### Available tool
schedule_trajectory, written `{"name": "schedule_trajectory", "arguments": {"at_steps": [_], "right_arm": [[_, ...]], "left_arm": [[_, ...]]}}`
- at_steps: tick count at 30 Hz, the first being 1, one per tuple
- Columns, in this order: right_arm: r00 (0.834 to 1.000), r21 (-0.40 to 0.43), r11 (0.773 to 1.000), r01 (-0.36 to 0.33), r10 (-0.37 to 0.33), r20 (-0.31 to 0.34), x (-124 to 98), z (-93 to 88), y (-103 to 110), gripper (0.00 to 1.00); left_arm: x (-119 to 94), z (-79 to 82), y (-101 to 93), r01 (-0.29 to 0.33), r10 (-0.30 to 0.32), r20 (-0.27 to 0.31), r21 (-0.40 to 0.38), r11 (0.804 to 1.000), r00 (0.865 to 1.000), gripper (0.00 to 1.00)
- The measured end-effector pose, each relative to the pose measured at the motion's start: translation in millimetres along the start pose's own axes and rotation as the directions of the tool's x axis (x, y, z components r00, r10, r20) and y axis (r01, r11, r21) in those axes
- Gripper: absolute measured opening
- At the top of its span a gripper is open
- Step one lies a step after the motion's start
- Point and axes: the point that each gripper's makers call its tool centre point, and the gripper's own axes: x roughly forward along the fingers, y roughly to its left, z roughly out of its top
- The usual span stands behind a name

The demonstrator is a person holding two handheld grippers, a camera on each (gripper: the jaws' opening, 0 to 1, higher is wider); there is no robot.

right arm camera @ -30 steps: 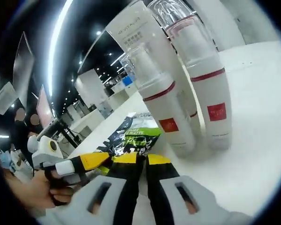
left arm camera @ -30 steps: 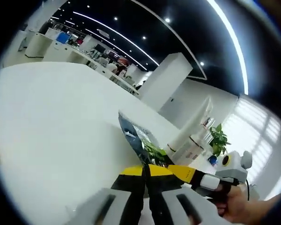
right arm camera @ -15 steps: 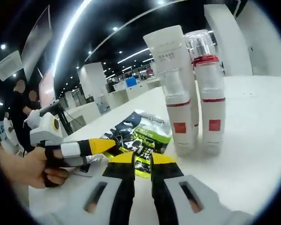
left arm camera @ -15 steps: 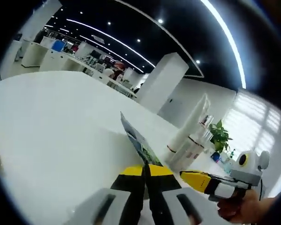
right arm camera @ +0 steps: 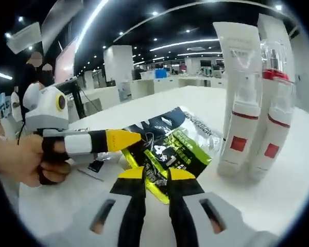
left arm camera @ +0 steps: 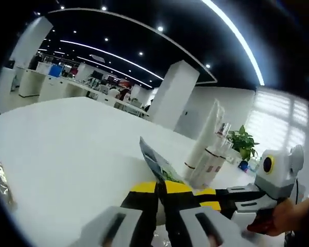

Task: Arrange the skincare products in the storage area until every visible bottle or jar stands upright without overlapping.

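Note:
A black and green foil sachet (right arm camera: 170, 144) lies tilted on the white table, one edge lifted. My left gripper (left arm camera: 159, 189) is shut on that edge, and the sachet (left arm camera: 153, 159) rises thin between its yellow tips. In the right gripper view the left gripper (right arm camera: 124, 139) comes in from the left, pinching the sachet's side. My right gripper (right arm camera: 157, 176) stands slightly open over the sachet's near green corner. A white tube (right arm camera: 242, 62) and two red-banded pump bottles (right arm camera: 241, 139) (right arm camera: 273, 141) stand upright close together to the right. The left gripper view has the same tube (left arm camera: 206, 131) and bottles (left arm camera: 212, 160).
The white table (left arm camera: 67, 149) stretches wide to the left. A small foil scrap (left arm camera: 1, 180) lies at its left edge. A little black item (right arm camera: 95, 165) sits near the hand (right arm camera: 15, 159). A potted plant (left arm camera: 242, 146) stands behind the bottles.
My right gripper's jaws have parted off the sachet, and it has drawn back from the bottles. The left gripper keeps its hold on the sachet's edge.

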Motion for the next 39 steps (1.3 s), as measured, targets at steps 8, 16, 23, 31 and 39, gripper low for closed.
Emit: {"name": "schedule_trajectory", "arguments": {"at_steps": [8, 16, 23, 31, 39], "right_arm": [[0.996, -0.103, 0.993, 0.051, -0.057, -0.062, 3, 1.7, -20, 0.00], [0.995, -0.121, 0.992, 0.040, -0.051, -0.087, 7, 3.3, -27, 0.00], [0.994, -0.114, 0.992, 0.050, -0.060, -0.091, 8, 3.4, -29, 0.00], [0.994, -0.136, 0.990, 0.033, -0.046, -0.096, 9, 3.8, -29, 0.00], [0.994, -0.155, 0.988, 0.017, -0.033, -0.104, 8, 3.9, -27, 0.00]], "left_arm": [[-2, 1.5, 1.6, -0.007, 0.007, 0.010, 0.007, 1.000, 1.000, 0.03], [-5, 0.4, 0.7, -0.013, 0.013, 0.007, 0.049, 0.999, 1.000, 0.05], [-9, 5.1, 2.2, -0.027, 0.024, 0.039, 0.070, 0.997, 0.999, 0.08], [-17, 8.2, 4.0, -0.033, 0.030, 0.059, 0.050, 0.998, 0.998, 0.12], [-54, 8.7, 14.6, -0.074, 0.071, 0.052, 0.069, 0.995, 0.996, 0.21]]}}
